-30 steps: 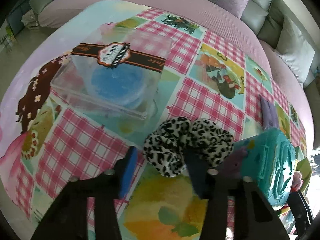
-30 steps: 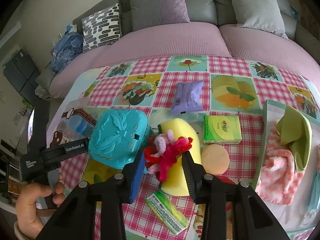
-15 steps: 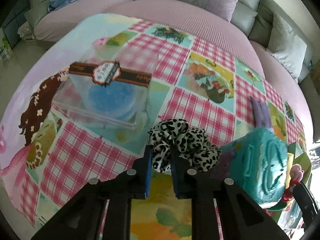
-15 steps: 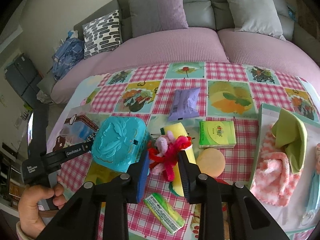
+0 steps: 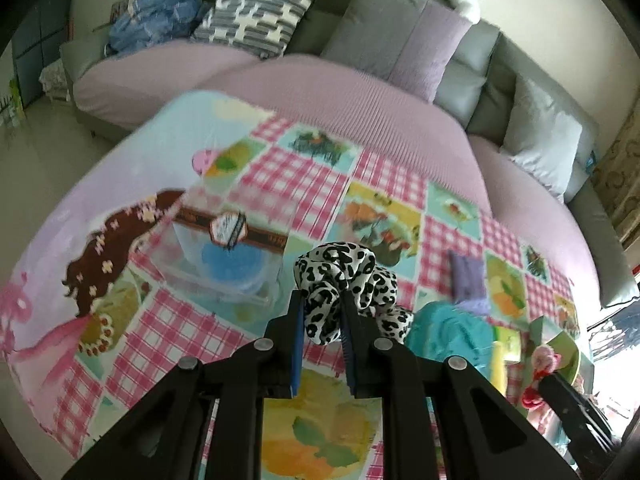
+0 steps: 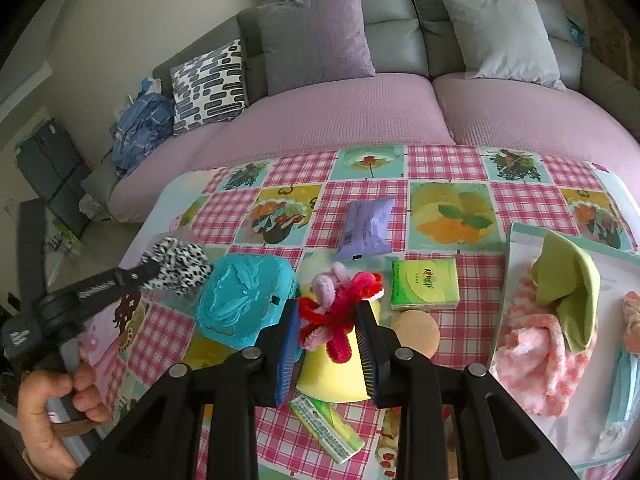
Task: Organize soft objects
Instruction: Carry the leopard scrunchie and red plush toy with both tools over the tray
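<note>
A scrunchie point(image 5: 340, 276) of glossy white fabric with black leopard spots, bunched into puffy folds, is pinched between the jaws of the left gripper point(image 5: 322, 330) and held above the desk point(image 5: 256, 176), near a clear box point(image 5: 224, 256). A fuzzy red-and-pink pipe-cleaner bundle point(image 6: 336, 300) is clamped by the jaws of the right gripper point(image 6: 328, 344), over a yellow sponge point(image 6: 332, 376) beside a teal lid point(image 6: 240, 300).

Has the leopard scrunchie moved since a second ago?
Yes. The scrunchie lay on the tablecloth beside the teal box; now the left gripper is shut on it and has lifted it off the cloth, above the box.
</note>
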